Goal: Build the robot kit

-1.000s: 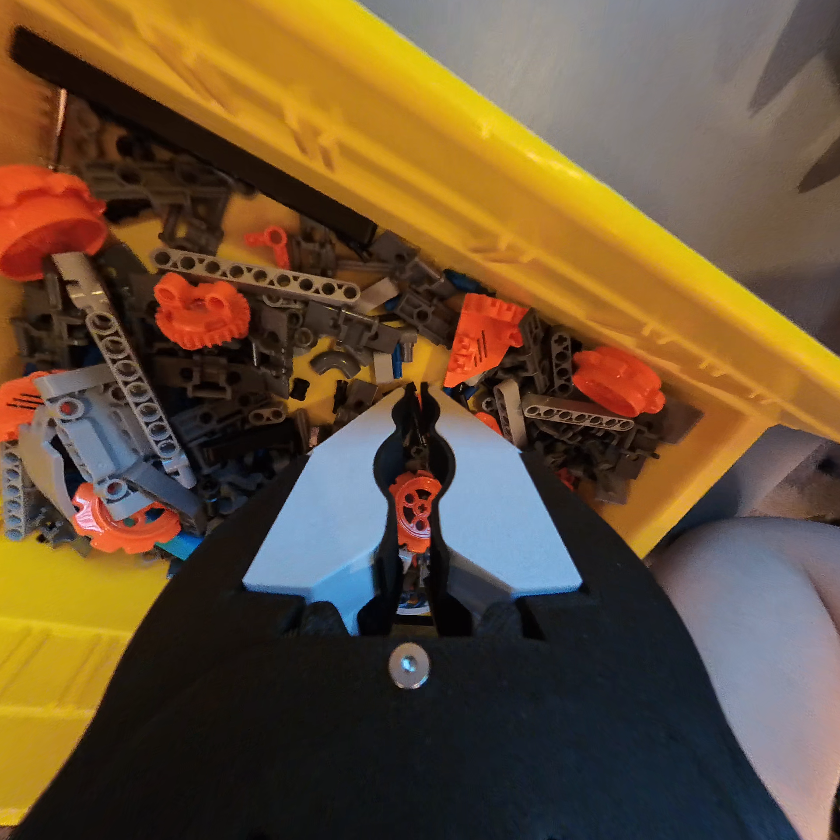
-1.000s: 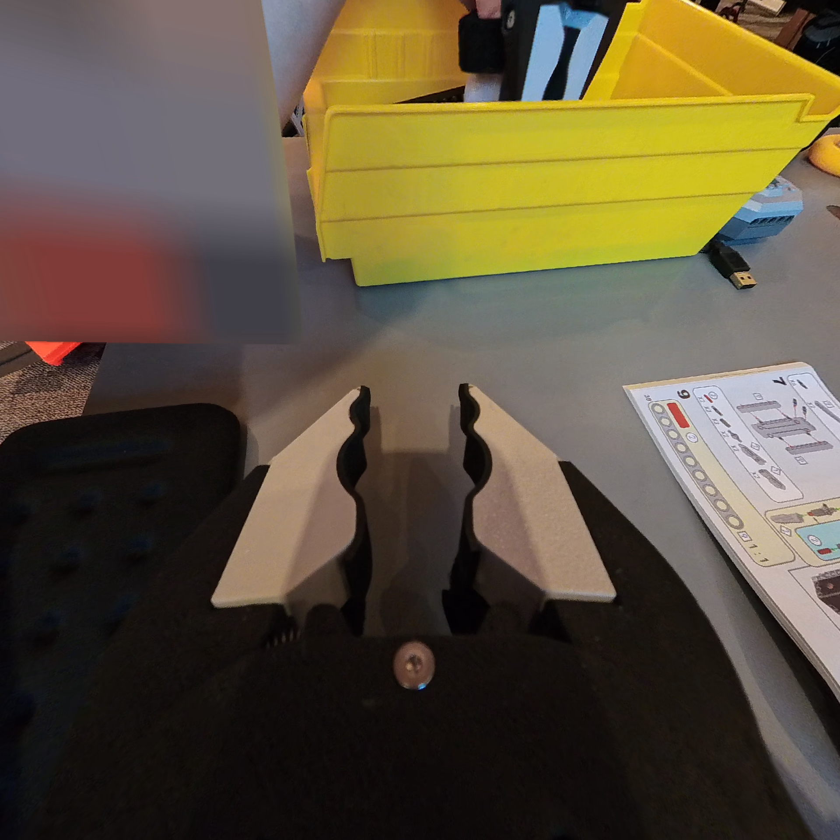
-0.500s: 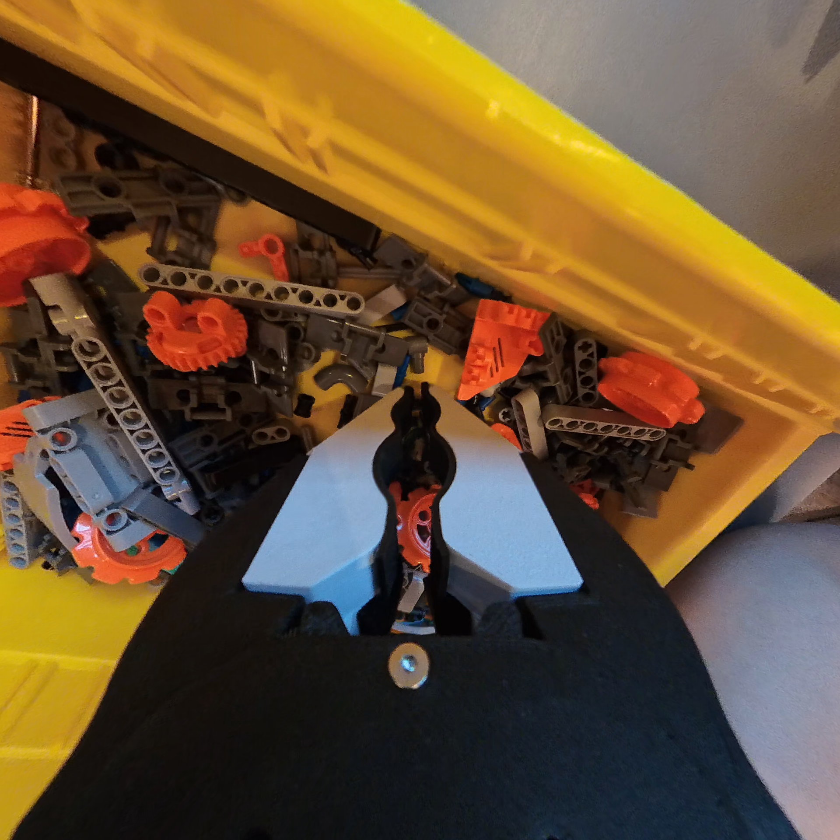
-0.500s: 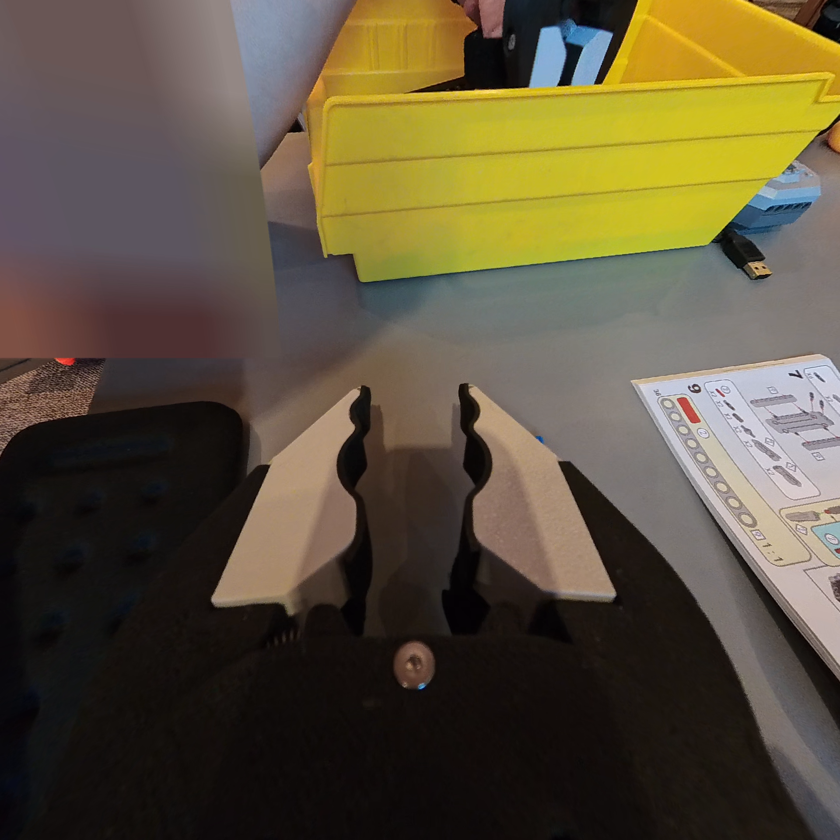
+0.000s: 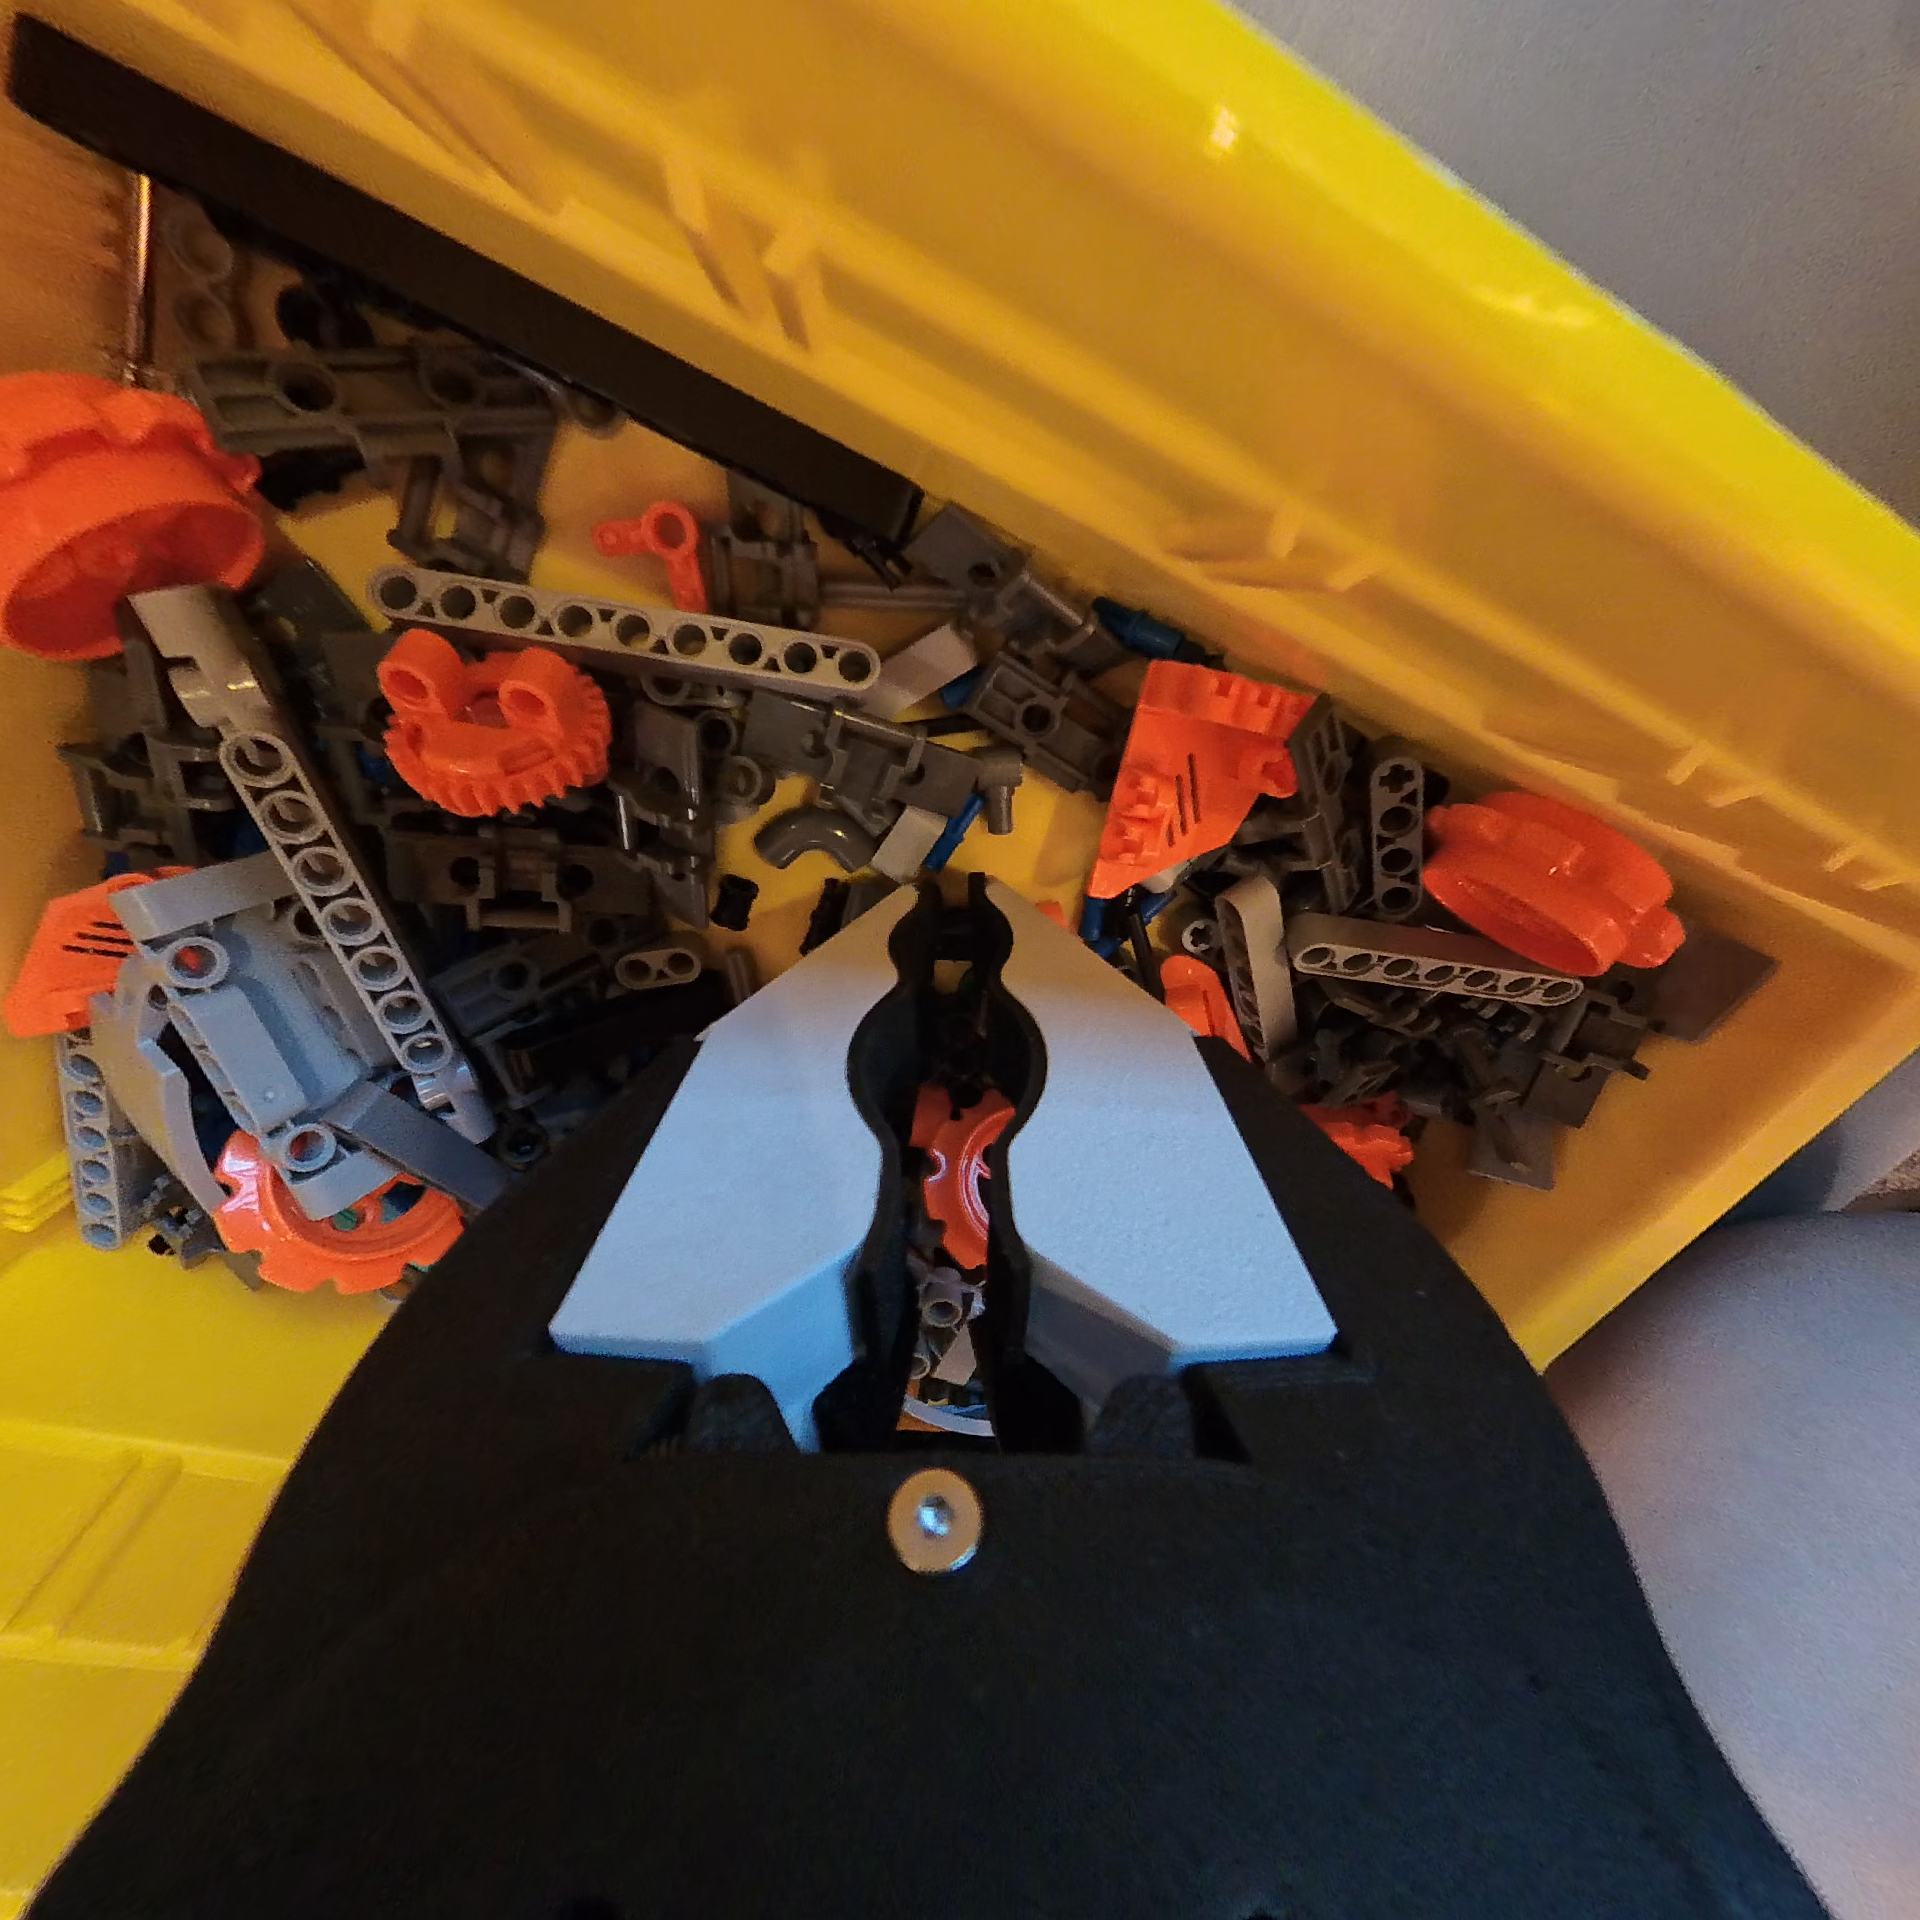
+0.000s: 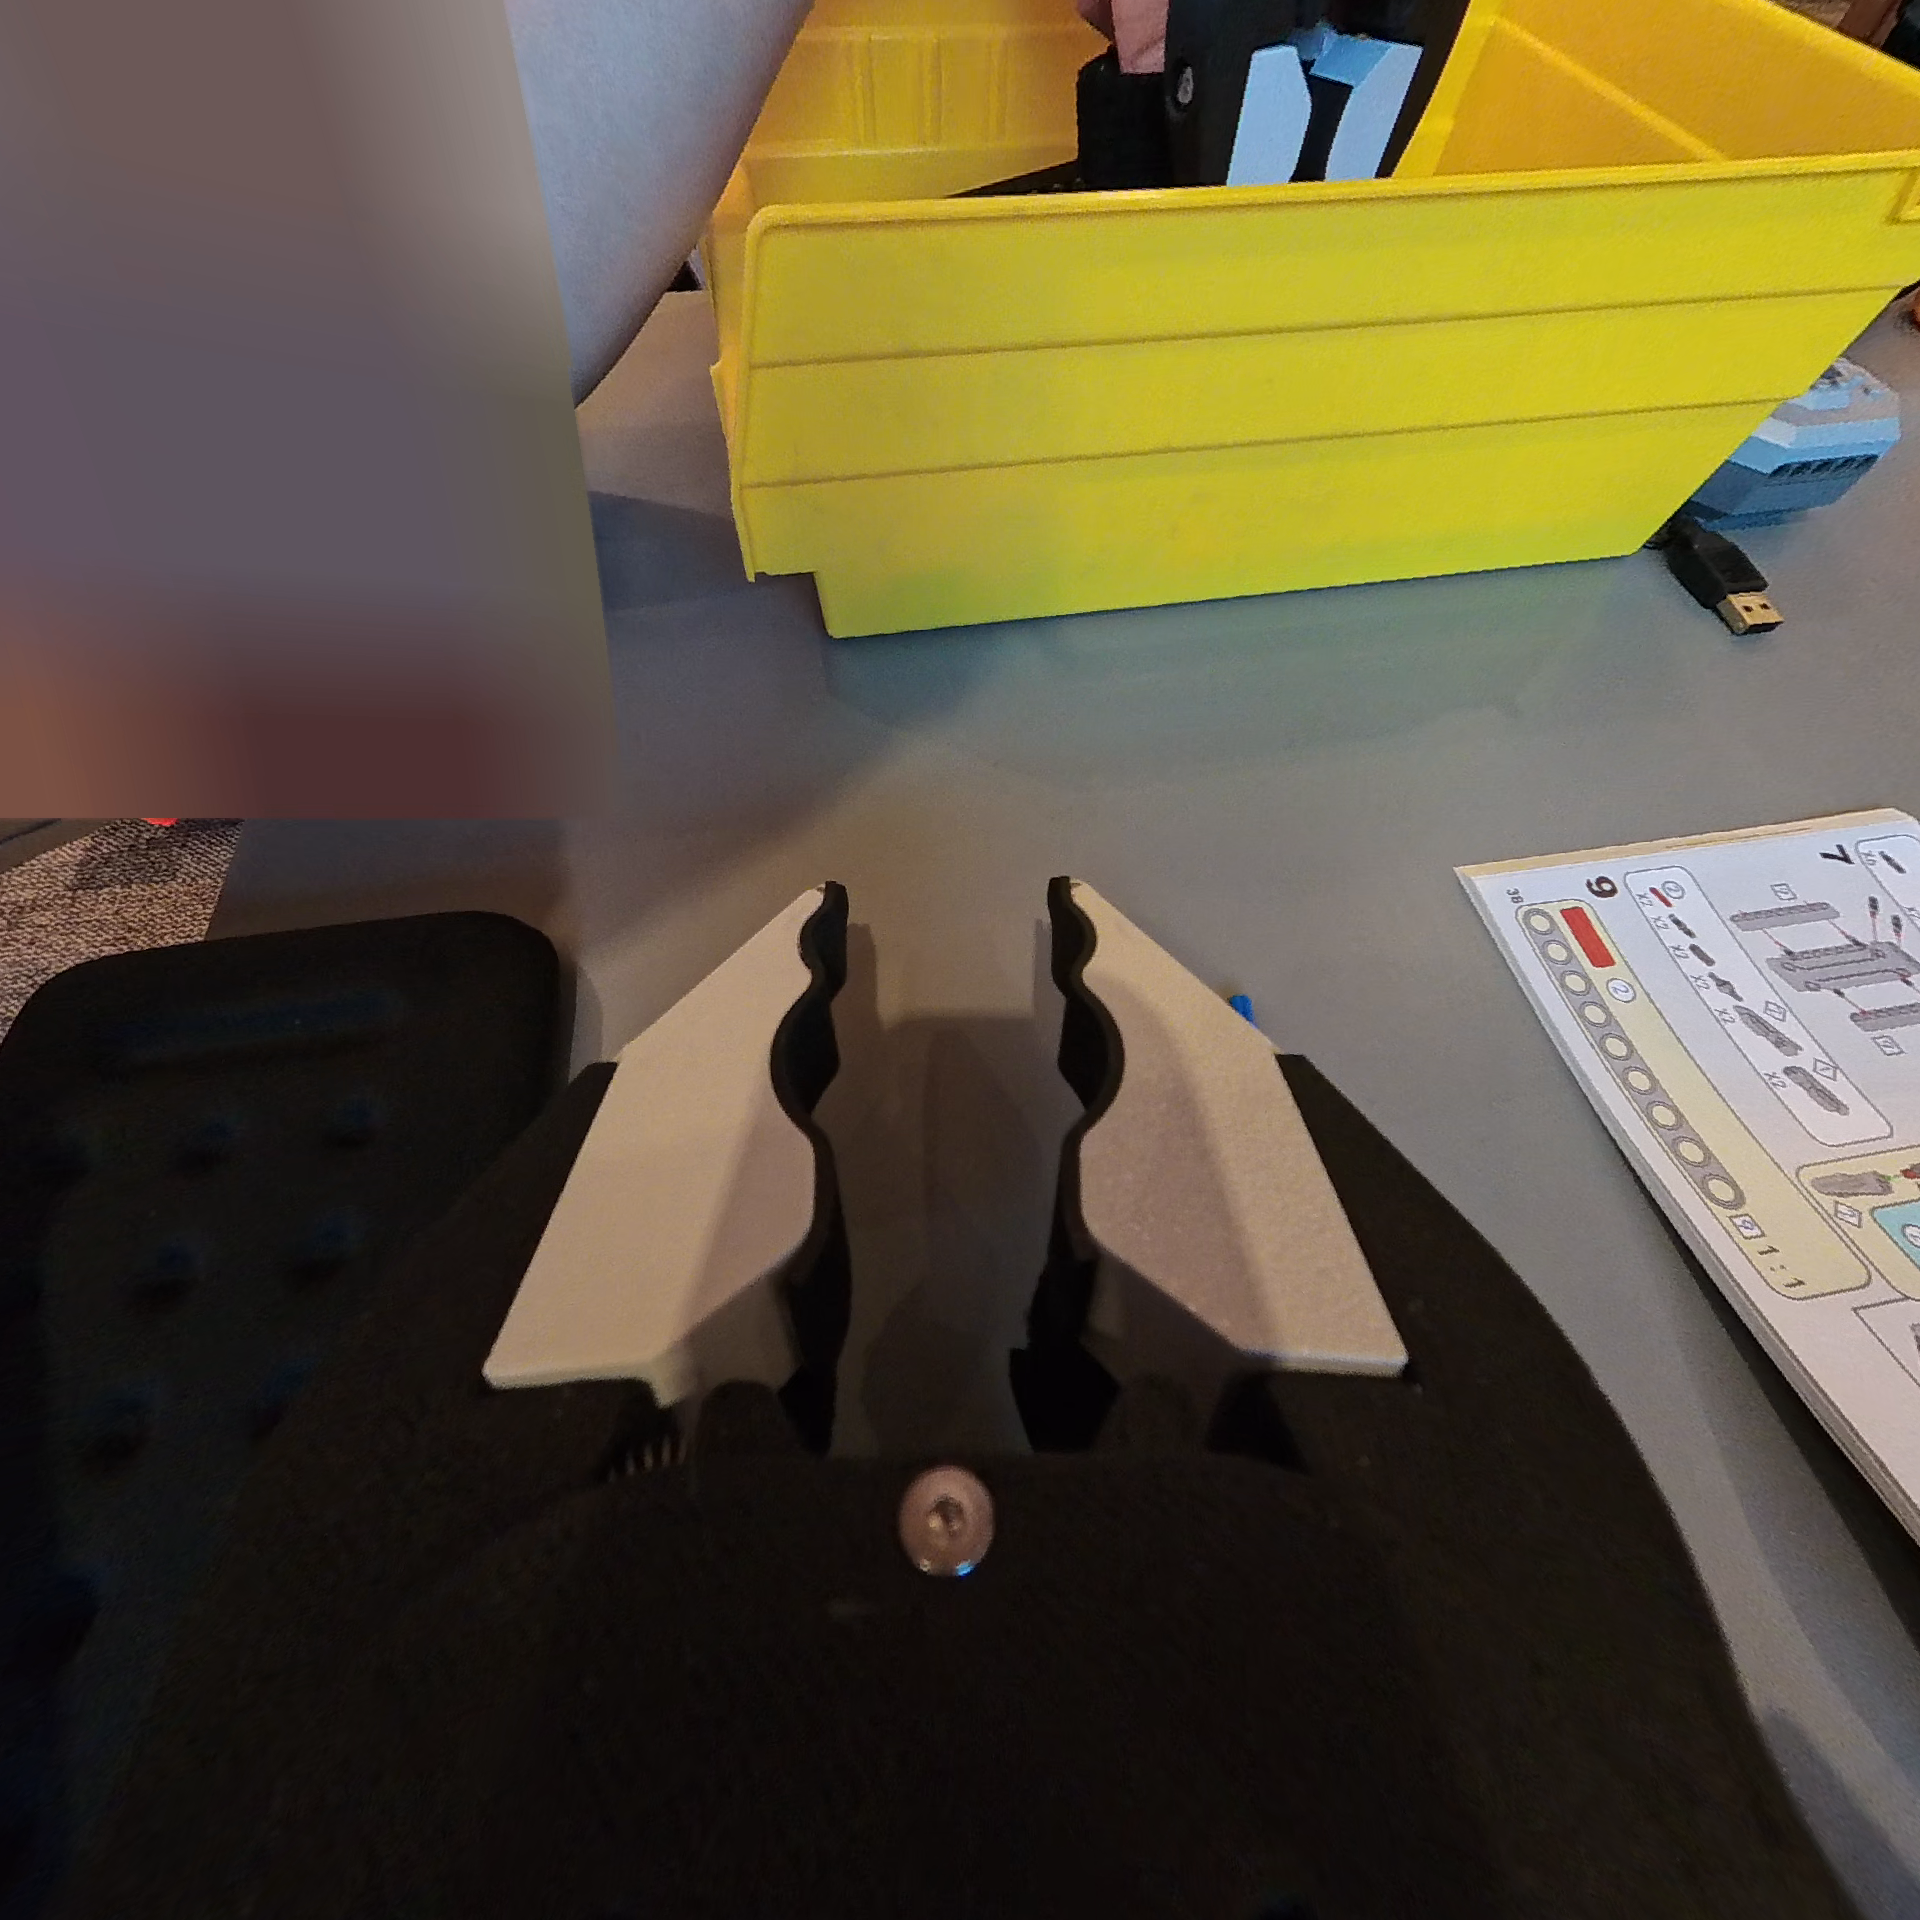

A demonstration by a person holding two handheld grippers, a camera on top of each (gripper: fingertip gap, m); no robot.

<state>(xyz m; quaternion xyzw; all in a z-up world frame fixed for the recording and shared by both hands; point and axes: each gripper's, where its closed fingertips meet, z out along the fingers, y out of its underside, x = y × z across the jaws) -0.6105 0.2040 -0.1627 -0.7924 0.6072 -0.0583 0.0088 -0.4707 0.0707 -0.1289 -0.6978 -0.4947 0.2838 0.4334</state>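
Observation:
My left gripper [image 5: 950, 891] reaches down into a yellow bin [image 5: 1195, 343] full of grey, black and orange building-toy parts. Its jaws are closed to a narrow slit, with what looks like a small black part [image 5: 948, 928] pinched at the tips. An orange gear [image 5: 961, 1164] shows through the gap below the fingers. An orange wedge piece [image 5: 1195, 779] lies just right of the tips. My right gripper [image 6: 948, 891] is open and empty, low over the grey table [image 6: 1195, 748]. It faces the bin's outer wall [image 6: 1247, 416], where the left gripper [image 6: 1299, 135] shows inside.
An open instruction booklet [image 6: 1714, 1091] lies on the table at the right. A small blue piece [image 6: 1242, 1006] sits by my right finger. A black plug [image 6: 1725, 587] and a blue-grey block [image 6: 1829, 436] lie right of the bin. A black pad [image 6: 260, 1143] lies at the left. Spacing between my two grippers at the tips: around 20 cm. My left gripper is the nearer one to the black plug [image 6: 1725, 587]: about 15 cm, against 25 cm.
My left gripper has stayed closed and drifted left over the pile, so the parts slid right in view. My right gripper has edged a little left, still open.

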